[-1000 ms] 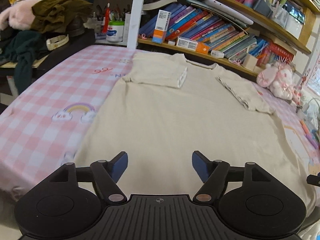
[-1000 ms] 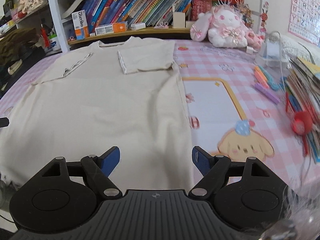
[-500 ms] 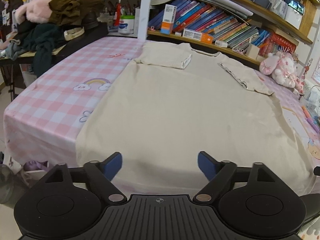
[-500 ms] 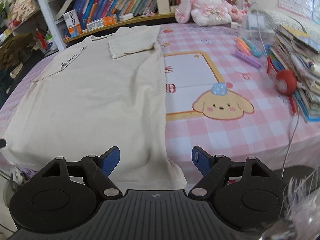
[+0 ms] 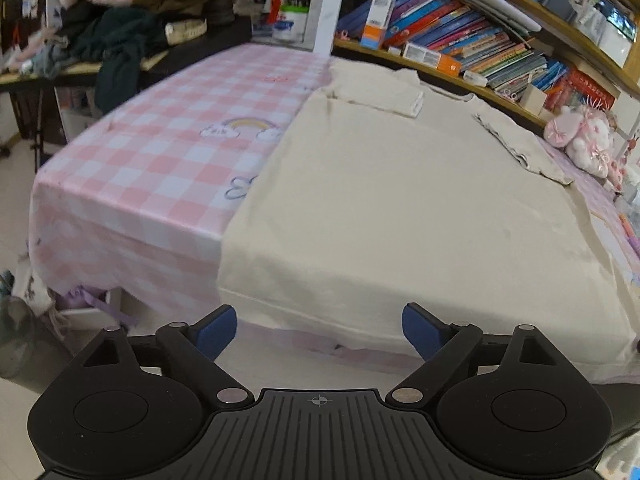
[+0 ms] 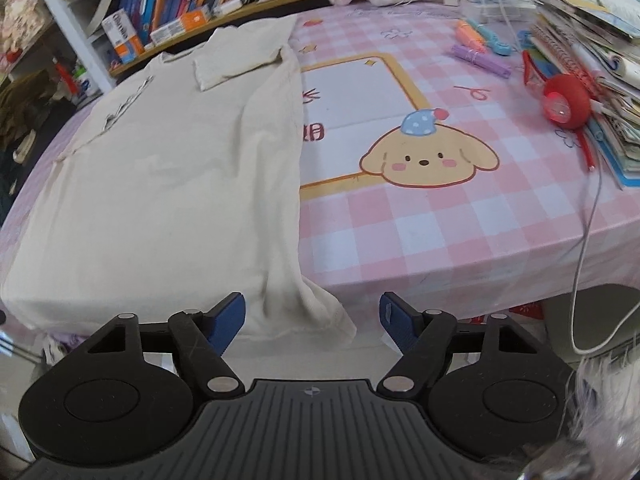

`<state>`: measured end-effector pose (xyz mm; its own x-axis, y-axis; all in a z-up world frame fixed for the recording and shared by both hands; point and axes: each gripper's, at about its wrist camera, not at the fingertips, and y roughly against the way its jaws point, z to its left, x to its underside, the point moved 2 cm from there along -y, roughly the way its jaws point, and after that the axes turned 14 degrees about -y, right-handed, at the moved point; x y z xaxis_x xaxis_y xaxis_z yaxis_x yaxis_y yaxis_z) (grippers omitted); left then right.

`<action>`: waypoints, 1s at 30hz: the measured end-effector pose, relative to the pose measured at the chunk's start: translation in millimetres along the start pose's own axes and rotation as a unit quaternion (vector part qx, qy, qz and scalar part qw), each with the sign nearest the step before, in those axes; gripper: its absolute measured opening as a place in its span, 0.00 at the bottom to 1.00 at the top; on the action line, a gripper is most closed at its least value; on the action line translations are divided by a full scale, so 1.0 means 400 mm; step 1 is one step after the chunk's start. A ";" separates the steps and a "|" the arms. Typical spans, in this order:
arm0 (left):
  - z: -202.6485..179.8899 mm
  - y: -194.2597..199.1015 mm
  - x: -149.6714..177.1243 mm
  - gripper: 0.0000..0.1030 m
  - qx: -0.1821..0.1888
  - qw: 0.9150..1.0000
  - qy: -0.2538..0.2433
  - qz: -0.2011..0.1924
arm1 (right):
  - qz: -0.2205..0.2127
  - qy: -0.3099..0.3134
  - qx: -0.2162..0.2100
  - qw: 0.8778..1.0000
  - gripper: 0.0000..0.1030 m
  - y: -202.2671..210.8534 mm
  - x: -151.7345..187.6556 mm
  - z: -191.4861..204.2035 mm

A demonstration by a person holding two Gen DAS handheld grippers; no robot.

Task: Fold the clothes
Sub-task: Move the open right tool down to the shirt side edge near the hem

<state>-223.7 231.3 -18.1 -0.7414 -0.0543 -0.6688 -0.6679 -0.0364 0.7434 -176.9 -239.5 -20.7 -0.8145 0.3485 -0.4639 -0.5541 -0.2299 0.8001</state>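
Observation:
A cream T-shirt (image 5: 400,208) lies flat on the pink checked table, both sleeves folded inward, its hem hanging over the near edge. It also shows in the right wrist view (image 6: 172,168). My left gripper (image 5: 319,330) is open and empty, just off the table's front edge, facing the hem near its left corner. My right gripper (image 6: 312,320) is open and empty, just off the edge in front of the hem's right corner (image 6: 336,320).
The pink checked tablecloth (image 5: 160,168) has a puppy print (image 6: 428,156). A bookshelf (image 5: 460,44) runs along the far side. Dark clothes (image 5: 120,40) pile at far left. Plush toys (image 5: 580,140), pens (image 6: 480,48), a red round object (image 6: 566,102), stacked books (image 6: 600,60) and a white cable (image 6: 588,232) lie on the right.
Both grippers have drawn back toward the table's front edge, from over the shirt to just off its hem. Both stay open and empty. The shirt has not moved.

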 end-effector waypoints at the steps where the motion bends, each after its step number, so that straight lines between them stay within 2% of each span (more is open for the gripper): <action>1: 0.013 -0.003 -0.002 0.74 0.001 1.000 0.002 0.003 | 0.004 0.002 -0.002 1.000 0.66 -0.003 -0.001 0.001; 2: 0.026 -0.006 -0.003 0.71 -0.002 1.000 0.002 0.006 | 0.010 0.001 -0.005 1.000 0.65 -0.007 -0.002 0.002; 4: 0.053 -0.014 -0.005 0.58 -0.007 1.000 0.003 0.010 | 0.023 -0.008 -0.011 1.000 0.64 -0.017 -0.003 0.003; 7: 0.094 -0.034 -0.005 0.50 -0.012 1.000 0.008 0.015 | 0.036 -0.014 -0.015 0.999 0.59 -0.028 -0.001 0.008; 12: 0.159 -0.078 -0.016 0.46 -0.004 1.000 0.009 0.025 | 0.037 -0.003 -0.003 0.999 0.58 -0.042 -0.009 0.019; 20: 0.189 -0.146 -0.036 0.46 0.063 0.996 -0.026 0.050 | 0.061 -0.004 -0.004 0.998 0.57 -0.063 -0.019 0.020; 22: 0.191 -0.158 -0.037 0.41 0.078 0.995 -0.035 0.055 | 0.067 -0.005 -0.005 0.998 0.56 -0.067 -0.019 0.021; 23: 0.192 -0.158 -0.037 0.38 0.083 0.994 -0.035 0.054 | 0.070 -0.005 -0.006 0.998 0.55 -0.068 -0.019 0.022; 24: 0.192 -0.158 -0.036 0.28 0.087 0.994 -0.036 0.052 | 0.073 -0.006 -0.007 0.997 0.52 -0.069 -0.019 0.023; 25: 0.191 -0.156 -0.036 0.15 0.087 0.994 -0.037 0.053 | 0.076 -0.006 -0.010 0.997 0.43 -0.069 -0.019 0.024; 26: 0.188 -0.153 -0.037 0.11 0.080 0.995 -0.040 0.054 | 0.079 -0.007 -0.012 0.997 0.35 -0.067 -0.019 0.028; 28: 0.180 -0.137 -0.040 0.04 0.072 0.995 -0.045 0.051 | 0.079 -0.004 -0.007 0.997 0.27 -0.057 -0.019 0.037; 30: 0.166 -0.113 -0.041 0.03 0.066 0.996 -0.049 0.044 | 0.076 -0.001 -0.001 0.997 0.20 -0.044 -0.016 0.042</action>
<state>-185.6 300.2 -41.4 -0.7953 0.0473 -0.6044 -0.5986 0.0962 0.7953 -158.9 -222.4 -25.2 -0.8886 0.3117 -0.3364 -0.4245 -0.2815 0.8605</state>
